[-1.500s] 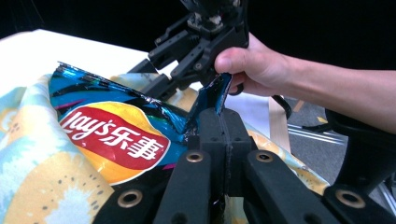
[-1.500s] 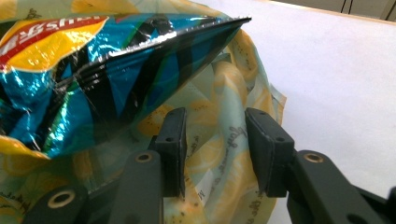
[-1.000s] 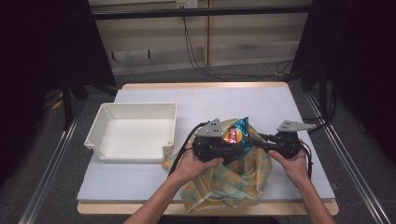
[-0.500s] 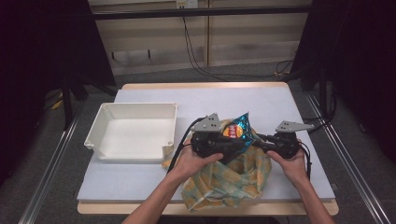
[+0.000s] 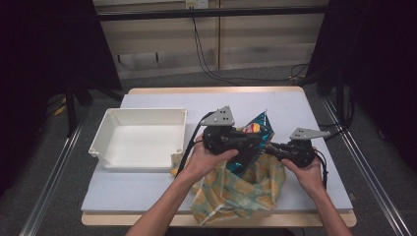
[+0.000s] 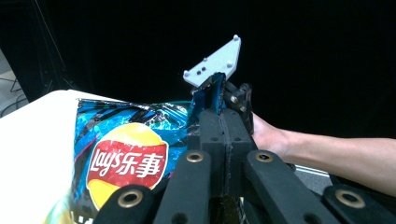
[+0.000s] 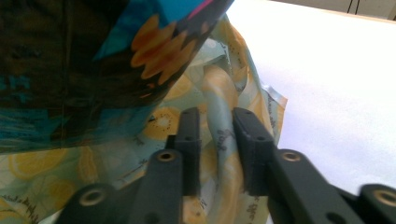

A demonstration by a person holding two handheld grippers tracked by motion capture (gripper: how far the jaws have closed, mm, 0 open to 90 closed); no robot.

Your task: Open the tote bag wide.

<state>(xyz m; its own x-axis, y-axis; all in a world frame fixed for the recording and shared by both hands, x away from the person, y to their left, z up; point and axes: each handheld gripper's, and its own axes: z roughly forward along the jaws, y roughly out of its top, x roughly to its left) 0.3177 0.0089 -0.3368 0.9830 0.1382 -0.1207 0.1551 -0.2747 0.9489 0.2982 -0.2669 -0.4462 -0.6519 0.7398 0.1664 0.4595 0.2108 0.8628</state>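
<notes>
chip bag [image 5: 251,140]: light, crinkly, slick, contents fragile, best pinched at top seam; held above the patterned bag [image 5: 236,189] on the tabletop [image 5: 305,113] | left tongs [image 6: 225,135]: clenched on chip bag's top edge | right tongs [image 7: 215,135]: slightly parted, fold of patterned bag between them, grip uncertain

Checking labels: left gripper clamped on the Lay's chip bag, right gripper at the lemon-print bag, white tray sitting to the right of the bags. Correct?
Not quite: in the high view the white tray sits to the left of the bags, not the right. The rest holds: the left gripper is shut on the chip bag, and the right gripper has its jaws around a fold of the lemon-print bag.
</notes>
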